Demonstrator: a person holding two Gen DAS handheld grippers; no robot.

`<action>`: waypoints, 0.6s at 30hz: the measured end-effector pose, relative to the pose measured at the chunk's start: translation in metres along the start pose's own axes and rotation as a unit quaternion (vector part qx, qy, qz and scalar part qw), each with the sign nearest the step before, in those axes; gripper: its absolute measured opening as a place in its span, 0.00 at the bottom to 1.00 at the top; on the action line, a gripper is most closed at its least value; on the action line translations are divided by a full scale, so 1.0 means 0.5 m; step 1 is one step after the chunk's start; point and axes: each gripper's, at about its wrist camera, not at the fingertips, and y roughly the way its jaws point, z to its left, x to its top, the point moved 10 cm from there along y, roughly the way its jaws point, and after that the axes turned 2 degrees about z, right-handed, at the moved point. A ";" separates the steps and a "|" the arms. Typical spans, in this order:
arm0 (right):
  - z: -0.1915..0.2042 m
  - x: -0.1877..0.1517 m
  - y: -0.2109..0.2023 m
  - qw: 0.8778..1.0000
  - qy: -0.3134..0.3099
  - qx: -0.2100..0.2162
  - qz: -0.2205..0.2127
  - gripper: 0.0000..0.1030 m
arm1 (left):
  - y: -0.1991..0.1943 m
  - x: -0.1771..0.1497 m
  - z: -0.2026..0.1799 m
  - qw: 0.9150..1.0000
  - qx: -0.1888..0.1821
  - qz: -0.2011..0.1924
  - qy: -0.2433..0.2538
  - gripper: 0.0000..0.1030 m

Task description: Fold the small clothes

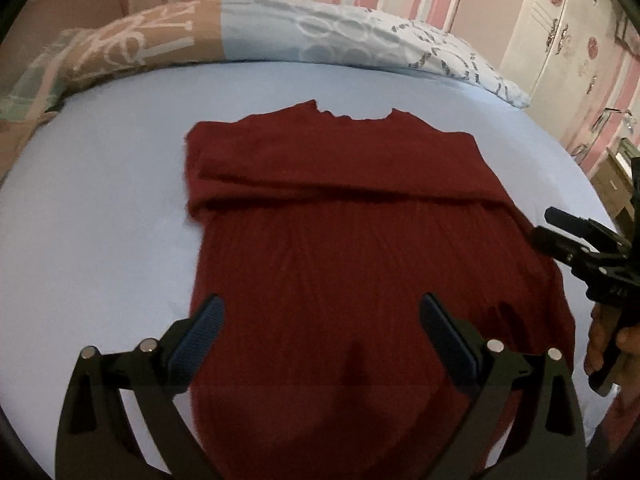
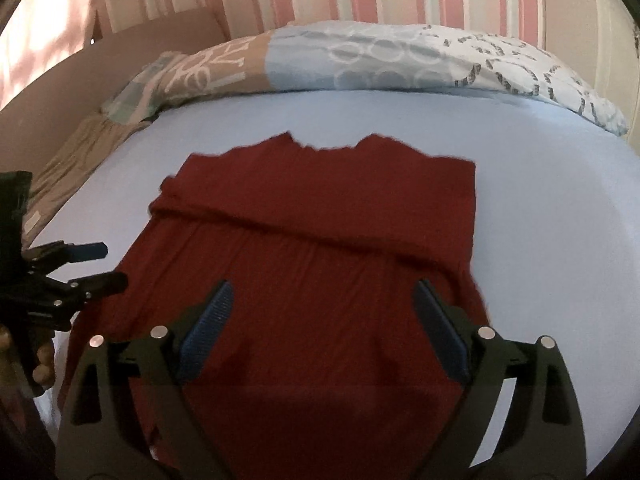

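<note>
Lengthwise, the dark red ribbed knit garment runs away from both cameras, neckline farthest, sleeves folded across; left gripper and right gripper hover spread, empty.

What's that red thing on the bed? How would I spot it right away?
Start at the bed with the pale blue sheet and the patterned pillows along its far edge. In the middle of the sheet lies a dark red top, its sleeves folded across. It is the only red, plain-coloured cloth there.
</note>
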 end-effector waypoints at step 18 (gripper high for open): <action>0.061 -0.139 -0.167 1.000 -0.023 0.009 -0.016 0.88 | -0.145 -0.090 -0.077 1.000 -0.025 -0.005 -0.006 0.98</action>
